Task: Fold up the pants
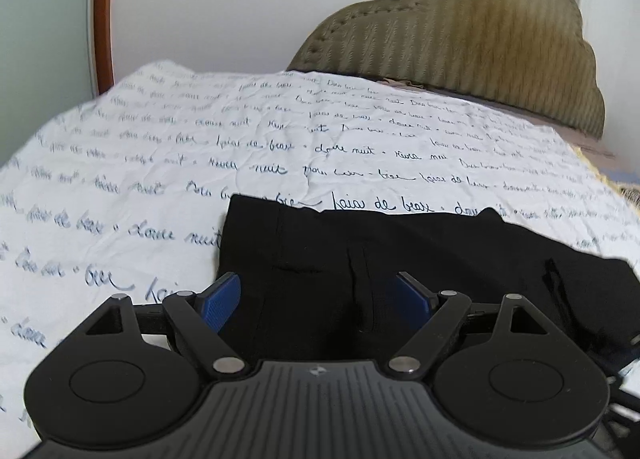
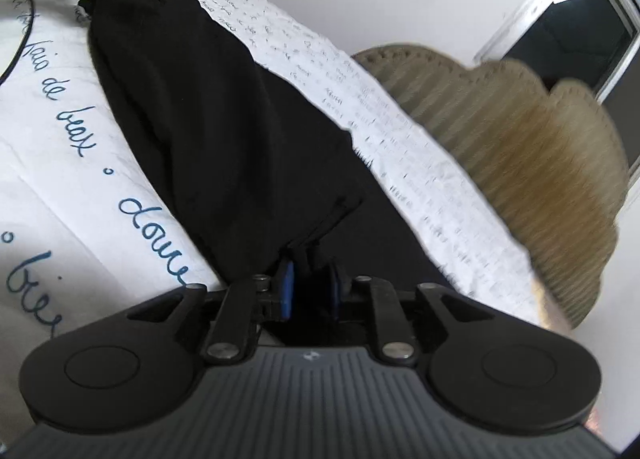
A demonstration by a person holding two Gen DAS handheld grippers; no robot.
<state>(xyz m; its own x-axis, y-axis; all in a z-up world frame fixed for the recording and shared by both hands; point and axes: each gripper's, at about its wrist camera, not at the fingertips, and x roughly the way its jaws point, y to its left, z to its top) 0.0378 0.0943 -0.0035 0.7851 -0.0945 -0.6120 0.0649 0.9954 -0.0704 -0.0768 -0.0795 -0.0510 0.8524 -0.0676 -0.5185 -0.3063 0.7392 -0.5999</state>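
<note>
black pants (image 2: 224, 131) pinched in right gripper (image 2: 310, 291)

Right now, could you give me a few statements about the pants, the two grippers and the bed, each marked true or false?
1. The left gripper is wide open above the black pants. True.
2. The right gripper is open and holds nothing. False: its blue pads are closed on a bunch of the pants' fabric.
3. The pants lie on a white sheet printed with blue handwriting. True.
4. The pants are light blue denim. False: they are black.
5. A padded tan headboard stands past the sheet. True.
</note>
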